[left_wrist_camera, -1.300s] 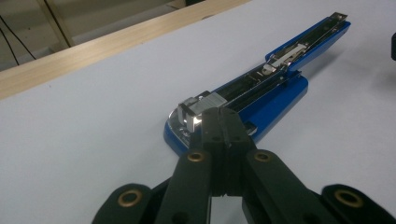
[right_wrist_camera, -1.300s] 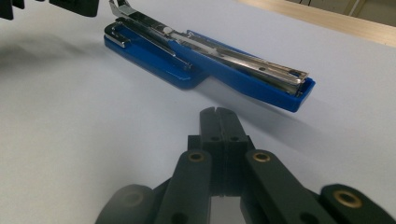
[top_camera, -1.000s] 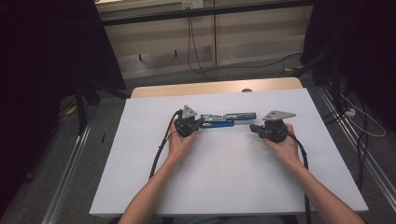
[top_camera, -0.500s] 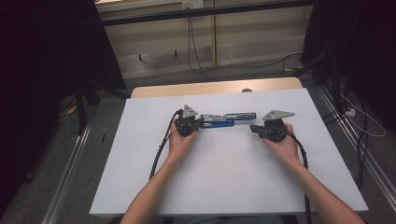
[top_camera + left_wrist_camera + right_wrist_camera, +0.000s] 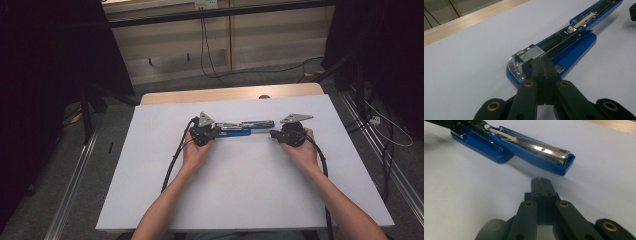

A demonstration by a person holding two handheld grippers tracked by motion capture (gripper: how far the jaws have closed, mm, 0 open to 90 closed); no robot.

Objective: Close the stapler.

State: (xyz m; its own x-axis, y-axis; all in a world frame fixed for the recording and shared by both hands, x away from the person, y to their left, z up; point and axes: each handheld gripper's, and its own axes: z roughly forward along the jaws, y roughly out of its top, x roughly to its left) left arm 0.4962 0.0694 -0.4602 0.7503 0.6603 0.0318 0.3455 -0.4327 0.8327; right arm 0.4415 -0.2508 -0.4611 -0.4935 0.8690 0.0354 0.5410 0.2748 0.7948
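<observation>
White table cover (image 5: 240, 195) – wooden edge (image 5: 235, 93) behind; floor cables (image 5: 260, 70).

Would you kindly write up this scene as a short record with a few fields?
Object: blue stapler with metal staple channel, swung open and lying flat
Surface: white sheet over a pale wooden table
Left tongs: jaws closed together, tips at the stapler's metal front end; contact uncertain
Right tongs: jaws closed together, holding nothing, a short gap from the stapler's open blue arm
Hands: one on each tool, forearms coming in from the near edge
</observation>
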